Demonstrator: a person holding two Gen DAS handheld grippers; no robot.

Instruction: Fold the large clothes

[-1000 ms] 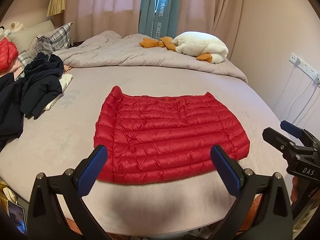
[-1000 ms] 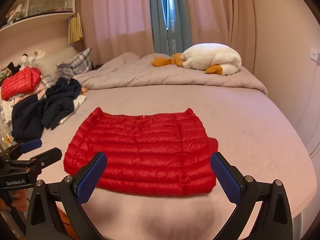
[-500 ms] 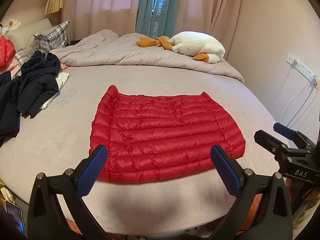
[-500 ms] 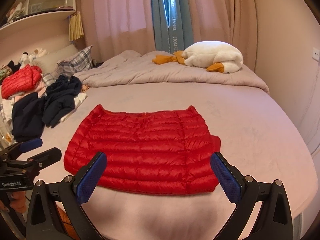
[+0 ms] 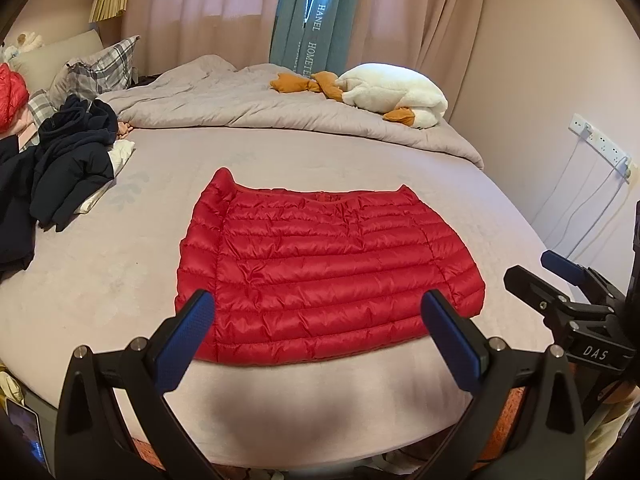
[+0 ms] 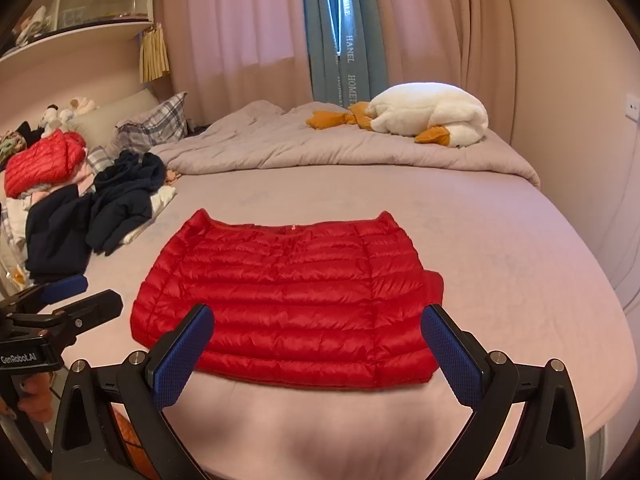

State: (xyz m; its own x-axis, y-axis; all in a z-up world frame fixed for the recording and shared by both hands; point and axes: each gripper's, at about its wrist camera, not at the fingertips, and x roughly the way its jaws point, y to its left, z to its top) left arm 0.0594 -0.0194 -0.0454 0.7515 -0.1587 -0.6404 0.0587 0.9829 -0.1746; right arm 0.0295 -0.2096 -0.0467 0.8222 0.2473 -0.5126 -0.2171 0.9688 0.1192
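Two grippers, the left gripper and the right gripper, hover level, jaws wide and empty, at the near hem of the puffy quilted red jacket lying folded flat on the smooth bed.

You see a red quilted jacket on the mauve sheet, a plaid pillow and white-and-orange plush beyond it, navy clothes to its left, blue pads.
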